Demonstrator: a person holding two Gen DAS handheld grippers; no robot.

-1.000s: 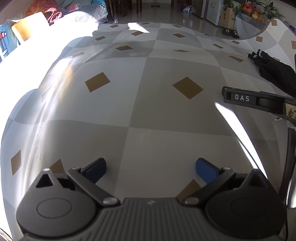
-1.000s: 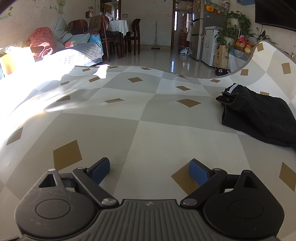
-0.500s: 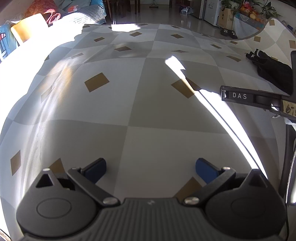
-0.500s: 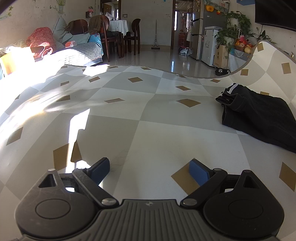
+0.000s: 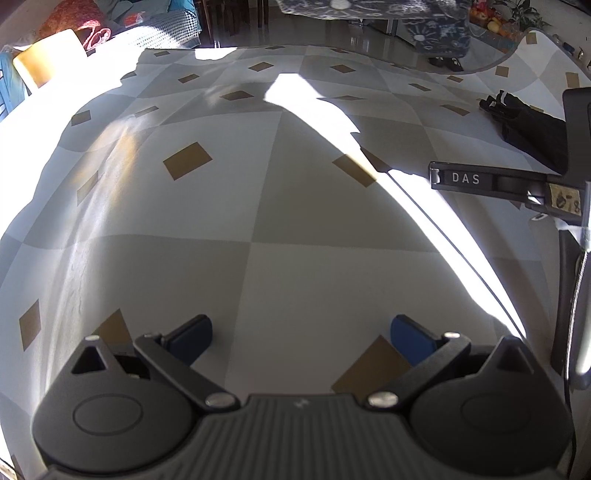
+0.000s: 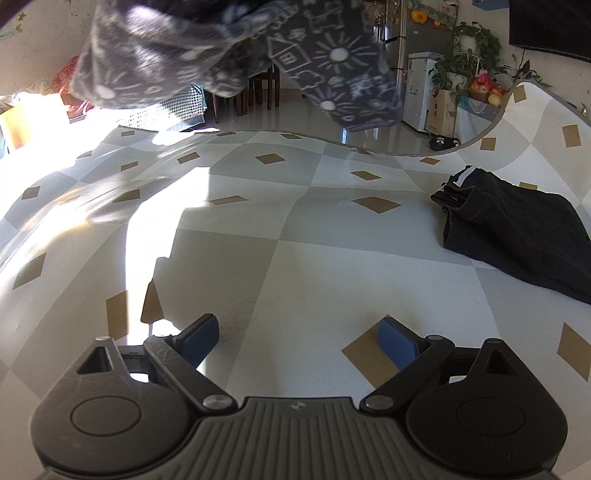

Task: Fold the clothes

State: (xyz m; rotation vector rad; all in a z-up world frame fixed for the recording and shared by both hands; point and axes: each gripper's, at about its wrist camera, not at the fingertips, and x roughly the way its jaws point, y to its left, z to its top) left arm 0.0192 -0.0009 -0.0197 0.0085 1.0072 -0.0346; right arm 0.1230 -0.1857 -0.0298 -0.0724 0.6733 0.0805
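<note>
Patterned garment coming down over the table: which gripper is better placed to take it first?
Probably the right gripper: the patterned garment hangs large and close above its open fingers. From the left gripper, also open, it shows only at the far top edge.

Checkered grey-and-white tablecloth (image 6: 295, 258) with tan diamonds, hard sunlight streaks across it. Beyond: glossy tiled floor (image 6: 314, 118), dark wooden chairs (image 6: 255, 96), white fridge (image 6: 419, 88), potted plants (image 6: 465, 55), fruit basket (image 6: 484, 90), cardboard box (image 6: 441, 110), black slippers (image 6: 443, 142), wall TV (image 6: 550, 26) upper right.
</note>
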